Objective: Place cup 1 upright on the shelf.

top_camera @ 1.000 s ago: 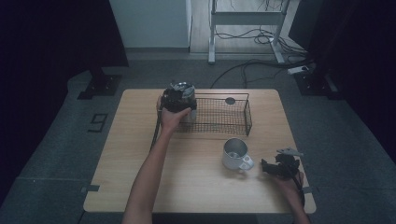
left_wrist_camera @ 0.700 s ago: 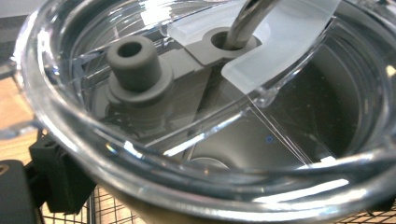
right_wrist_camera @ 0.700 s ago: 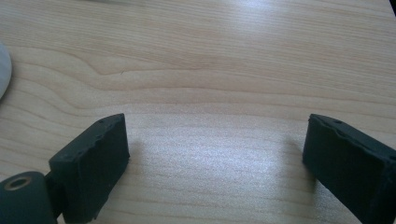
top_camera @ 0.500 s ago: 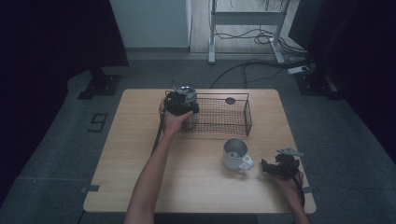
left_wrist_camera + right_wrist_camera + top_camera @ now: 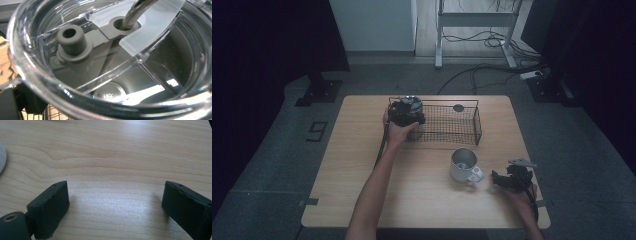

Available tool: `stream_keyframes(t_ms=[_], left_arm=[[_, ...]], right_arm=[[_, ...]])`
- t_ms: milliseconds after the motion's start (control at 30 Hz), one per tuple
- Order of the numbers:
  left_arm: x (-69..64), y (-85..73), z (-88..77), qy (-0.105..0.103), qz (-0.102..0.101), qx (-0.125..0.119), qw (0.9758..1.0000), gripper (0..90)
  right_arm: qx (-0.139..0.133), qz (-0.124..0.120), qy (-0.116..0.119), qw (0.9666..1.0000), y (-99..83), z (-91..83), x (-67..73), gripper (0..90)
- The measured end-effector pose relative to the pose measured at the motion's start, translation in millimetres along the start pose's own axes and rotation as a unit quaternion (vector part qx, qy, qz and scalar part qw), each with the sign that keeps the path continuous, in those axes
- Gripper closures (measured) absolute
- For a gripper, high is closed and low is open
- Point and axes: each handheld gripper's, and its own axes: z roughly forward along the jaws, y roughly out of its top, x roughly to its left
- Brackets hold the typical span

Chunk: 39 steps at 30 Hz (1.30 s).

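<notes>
Now your left gripper (image 5: 404, 114) seemingly clamps the clear-lidded steel tumbler (image 5: 410, 106) inside the black wire basket (image 5: 462, 131) at upper centre, barely shifted since earlier; your right gripper (image 5: 498, 179) rests open beside the empty metal mug (image 5: 463, 164).

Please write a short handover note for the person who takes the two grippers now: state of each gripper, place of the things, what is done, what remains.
Left gripper: at the left end of the wire basket, at a lidded tumbler. Its own view looks close onto the clear lid with a grey stopper; whether the jaws grip cannot be told.
Right gripper: open, holding nothing, low over the wooden table near its right front corner.
Mug: upright on the table in front of the basket, handle toward the right gripper.
Done: tumbler brought to the basket.
Left: probably settle and release the tumbler, then the mug.
</notes>
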Motion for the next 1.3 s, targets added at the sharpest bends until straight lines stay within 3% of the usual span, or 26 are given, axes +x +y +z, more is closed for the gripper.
stream_keyframes(t_ms=[767,967,1300], left_arm=[[-0.5,-6.6,-6.3,-0.007,-0.013,-0.015,0.9998,2.2],[-0.4,-2.3,-22.7,-0.013,-0.013,-0.044,0.9988,1.6],[-0.6,-5.7,-49.2,-0.021,-0.002,-0.054,0.9983,3.9]], right_arm=[[0.0,0.0,0.0,1.0,0.0,0.0,0.1,7.3],[0.0,0.0,0.0,1.0,0.0,0.0,0.1,7.4],[0.0,0.0,0.0,1.0,0.0,0.0,0.1,7.4]])
